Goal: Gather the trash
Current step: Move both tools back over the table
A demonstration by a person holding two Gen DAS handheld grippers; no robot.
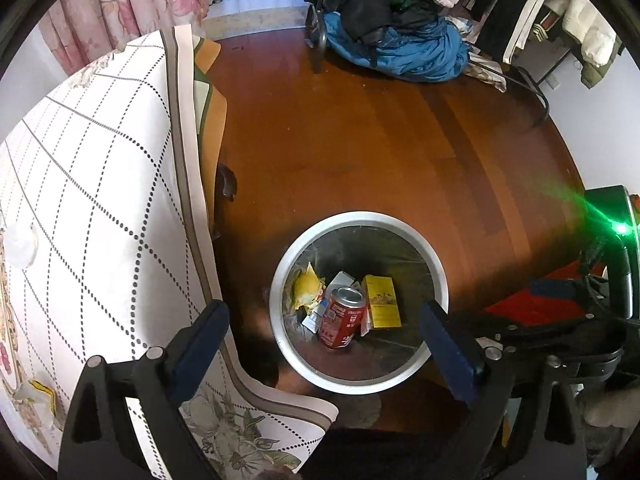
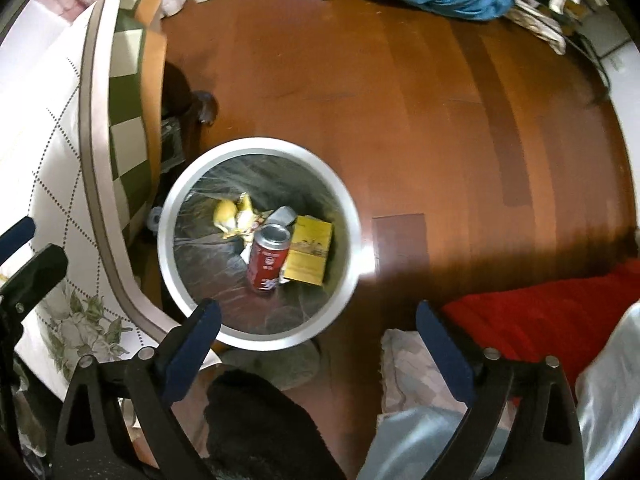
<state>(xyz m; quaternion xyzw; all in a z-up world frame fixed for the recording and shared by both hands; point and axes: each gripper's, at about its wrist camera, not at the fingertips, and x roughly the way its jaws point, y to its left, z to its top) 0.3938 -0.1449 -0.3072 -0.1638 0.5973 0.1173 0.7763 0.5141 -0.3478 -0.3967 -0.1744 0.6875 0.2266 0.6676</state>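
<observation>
In your left wrist view, your left gripper (image 1: 324, 324) is spread wide with nothing between its fingers, and it hangs directly over the trash bin (image 1: 280, 280) standing on the wooden floor (image 1: 360, 140). Inside the bin, a red can (image 1: 342, 322) lies right between your fingertips, with a yellow box (image 1: 382, 300) touching it at 2 o'clock and a crumpled yellow wrapper (image 1: 308, 290) at 10 o'clock. A tablecloth-covered counter (image 1: 100, 200) fills the 9 o'clock side, and a blue heap of clothes (image 1: 400, 52) sits at 12 o'clock, well apart from the bin.

In your right wrist view, your right gripper (image 2: 318, 320) is also spread and empty. The bin (image 2: 360, 240) sits at 11 o'clock from the fingertips, its rim passing just beside your left-hand finger (image 2: 192, 340). The can (image 2: 269, 258), box (image 2: 310, 256) and wrapper (image 2: 230, 216) lie in the bin. A red cloth (image 2: 540, 320) lies at 3 o'clock.
</observation>
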